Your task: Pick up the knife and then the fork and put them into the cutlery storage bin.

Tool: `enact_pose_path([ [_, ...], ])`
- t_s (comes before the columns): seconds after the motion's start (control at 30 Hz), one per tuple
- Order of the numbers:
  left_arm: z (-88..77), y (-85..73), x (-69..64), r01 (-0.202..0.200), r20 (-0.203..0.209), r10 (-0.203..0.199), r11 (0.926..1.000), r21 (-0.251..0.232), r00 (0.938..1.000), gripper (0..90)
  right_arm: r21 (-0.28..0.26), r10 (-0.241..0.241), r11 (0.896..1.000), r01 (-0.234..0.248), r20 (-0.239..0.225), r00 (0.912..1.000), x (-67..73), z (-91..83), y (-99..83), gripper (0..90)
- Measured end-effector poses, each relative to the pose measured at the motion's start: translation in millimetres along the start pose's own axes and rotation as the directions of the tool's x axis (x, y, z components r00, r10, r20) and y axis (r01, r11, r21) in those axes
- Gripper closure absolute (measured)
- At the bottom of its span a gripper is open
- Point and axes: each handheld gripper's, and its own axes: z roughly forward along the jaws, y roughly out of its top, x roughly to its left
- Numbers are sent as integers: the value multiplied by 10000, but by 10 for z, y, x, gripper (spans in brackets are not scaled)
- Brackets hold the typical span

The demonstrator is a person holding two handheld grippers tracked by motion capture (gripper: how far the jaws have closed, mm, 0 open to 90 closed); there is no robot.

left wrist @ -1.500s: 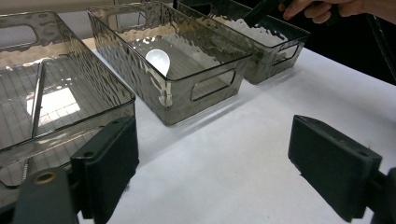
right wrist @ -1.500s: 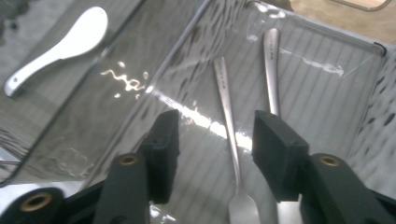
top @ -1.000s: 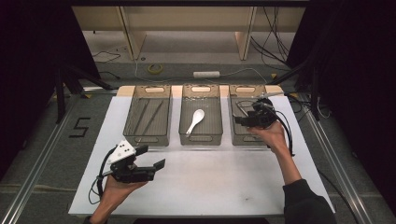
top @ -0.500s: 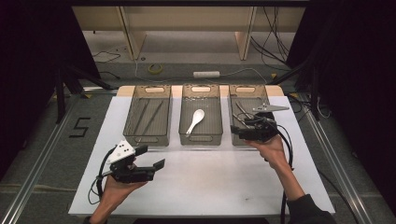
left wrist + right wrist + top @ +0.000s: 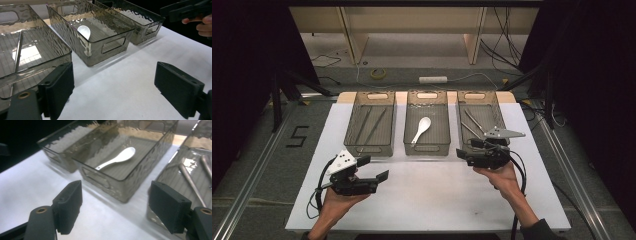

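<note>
three see-through bins sit in a row at the far side of the white table [image 5: 437,200]. the left bin [image 5: 369,129] has long thin sticks lying in it. the middle bin [image 5: 427,127] holds a white spoon [image 5: 421,129], lying flat with its round end pointing away from the person. the right bin [image 5: 480,122] has metal tools [image 5: 191,181] in it.

the left gripper [image 5: 372,175] is held just above the table, near the front of the left bin. its jaws are wide apart with nothing between them. the right gripper [image 5: 460,155] is at the front edge of the right bin, pointing at the middle bin. its jaws are wide apart too, holding nothing.
</note>
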Motion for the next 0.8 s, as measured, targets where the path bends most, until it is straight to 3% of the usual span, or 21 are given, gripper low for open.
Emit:
enact_pose_path([
  [0.37, 15, 5, 0, 53, 130, -52, 10000, -9, 9999, 155, -414, -139, 9991, 122, -418, 9990, 176, -125, -266, 260],
  [0.8, 28, 4, -1, 72, 257, -74, 9999, 82, 9996, 155, -213, -275, 9994, 265, -489, 9984, 237, -198, -454, 228],
])
